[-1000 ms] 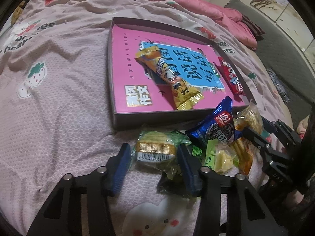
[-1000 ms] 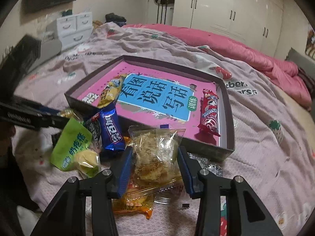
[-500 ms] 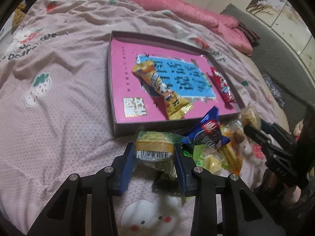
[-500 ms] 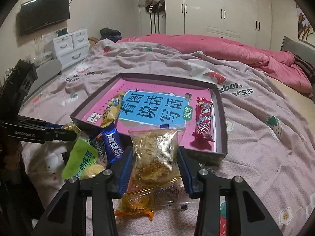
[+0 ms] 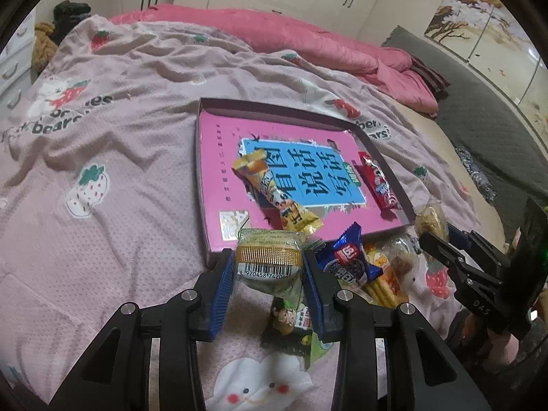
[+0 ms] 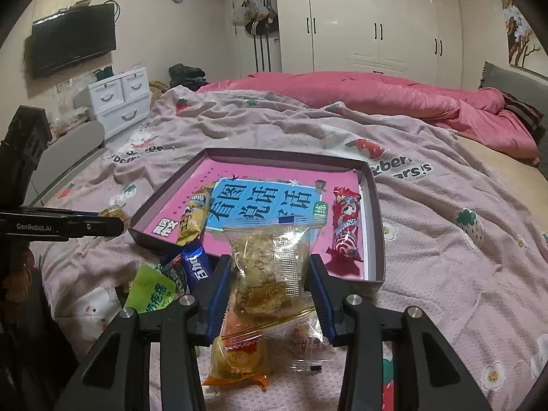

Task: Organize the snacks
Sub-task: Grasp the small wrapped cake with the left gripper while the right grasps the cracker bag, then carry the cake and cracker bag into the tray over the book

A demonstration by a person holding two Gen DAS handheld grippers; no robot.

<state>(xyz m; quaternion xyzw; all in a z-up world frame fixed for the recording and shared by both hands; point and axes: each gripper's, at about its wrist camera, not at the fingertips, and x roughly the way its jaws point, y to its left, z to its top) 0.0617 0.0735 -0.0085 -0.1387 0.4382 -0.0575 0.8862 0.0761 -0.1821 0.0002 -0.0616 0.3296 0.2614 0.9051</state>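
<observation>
My left gripper [image 5: 269, 262] is shut on a green-wrapped cake with a gold band [image 5: 269, 258], held above the bed at the tray's near edge. My right gripper [image 6: 270, 270] is shut on a clear bag of brown crisp snack [image 6: 269, 267], lifted in front of the tray. The shallow box tray [image 5: 202, 171], also in the right wrist view [image 6: 375, 219], has a pink and blue lining. In it lie a yellow snack bar [image 5: 275, 195] and a red snack bar [image 6: 346, 227]. A blue cookie pack [image 5: 349, 260] and other packets stay on the bed.
Loose packets lie on the pink strawberry blanket [image 5: 102, 171]: a green packet [image 6: 150, 291], an orange packet [image 6: 239, 363], a dark packet [image 5: 291, 322]. A pink quilt [image 6: 376, 96] lies at the far side. White drawers [image 6: 120, 99] stand at the left.
Both grippers have lifted their snacks off the bed and risen. The left jaws have closed tighter on the green cake. The tray now looks further below.
</observation>
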